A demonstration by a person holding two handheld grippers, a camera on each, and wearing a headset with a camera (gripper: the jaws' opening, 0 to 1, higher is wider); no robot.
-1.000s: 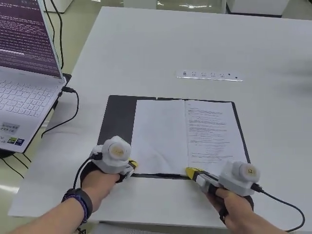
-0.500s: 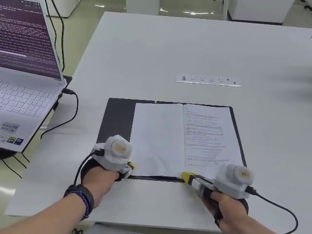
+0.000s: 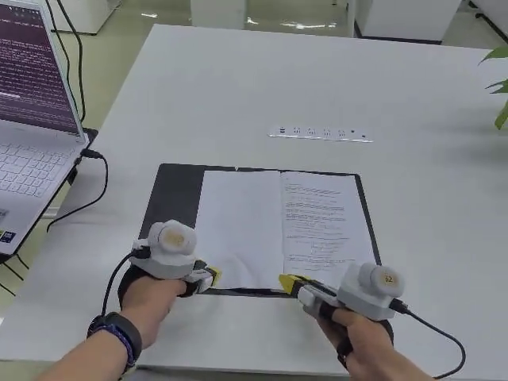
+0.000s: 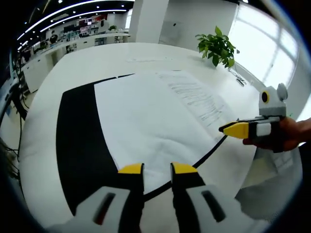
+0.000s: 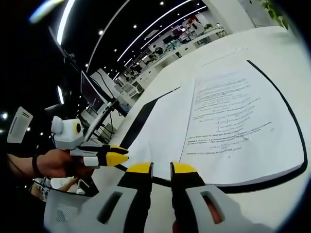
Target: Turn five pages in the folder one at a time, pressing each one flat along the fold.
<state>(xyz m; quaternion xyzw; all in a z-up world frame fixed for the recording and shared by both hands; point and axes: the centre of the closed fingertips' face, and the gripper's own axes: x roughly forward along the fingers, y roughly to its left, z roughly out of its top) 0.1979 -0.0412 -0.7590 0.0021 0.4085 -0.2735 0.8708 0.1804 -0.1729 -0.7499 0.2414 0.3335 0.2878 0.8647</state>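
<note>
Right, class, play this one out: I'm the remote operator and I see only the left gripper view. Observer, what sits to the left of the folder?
Observer: An open laptop, screen lit, stands left of the folder.
Operator: Is the right gripper holding anything?
Observer: No. In its own view the right gripper shows a narrow, empty gap between its jaws, at the folder's near edge.
Operator: And the hand on my gripper?
Observer: The hand holding the left gripper has a dark wristband on its wrist.
</note>
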